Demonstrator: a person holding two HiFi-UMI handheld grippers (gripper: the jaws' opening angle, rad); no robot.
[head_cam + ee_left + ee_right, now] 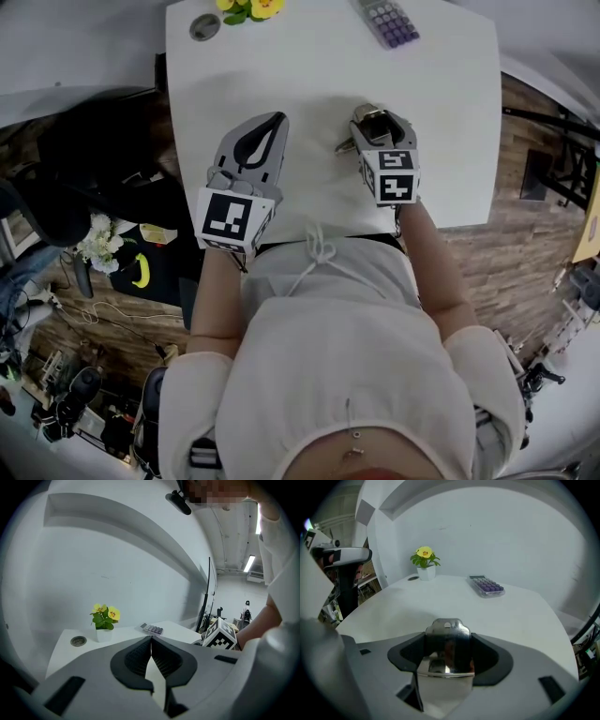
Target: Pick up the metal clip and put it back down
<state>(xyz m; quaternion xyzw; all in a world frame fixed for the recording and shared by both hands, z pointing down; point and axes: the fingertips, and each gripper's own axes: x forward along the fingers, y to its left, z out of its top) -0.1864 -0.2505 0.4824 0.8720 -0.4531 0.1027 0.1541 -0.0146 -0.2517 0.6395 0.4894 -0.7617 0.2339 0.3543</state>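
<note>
Metal clip (449, 641) first: it's clamped in the right gripper (375, 116), shiny and upright between the dark pads (490, 656), over the near right part of the white table (450, 112).

Now we sweep from the left. At the table's far left corner we have a round metal disc (204, 27) set in the surface. Just beside it is a small white pot of yellow flowers (248, 7), right at the far edge.

Moving in, we come to the left gripper (276, 120). It hangs over the table's near left side with its nose pointing away from the person. In the left gripper view its jaws are pressed tip to tip, closed on themselves. Its marker cube (232, 217) faces up at us, near the table's front edge.

Further right, a calculator (386, 21) with purple keys lies at the far edge, well apart from both tools.

And we finish at the right gripper, just across from the left one. In its own view the jaws stand apart only as wide as the clip, with a pad bearing on each side of the polished metal. The clip's rounded top, with its small hole, rises above the pads. From the head view we can't tell whether the clip is touching the tabletop or is just above it.
</note>
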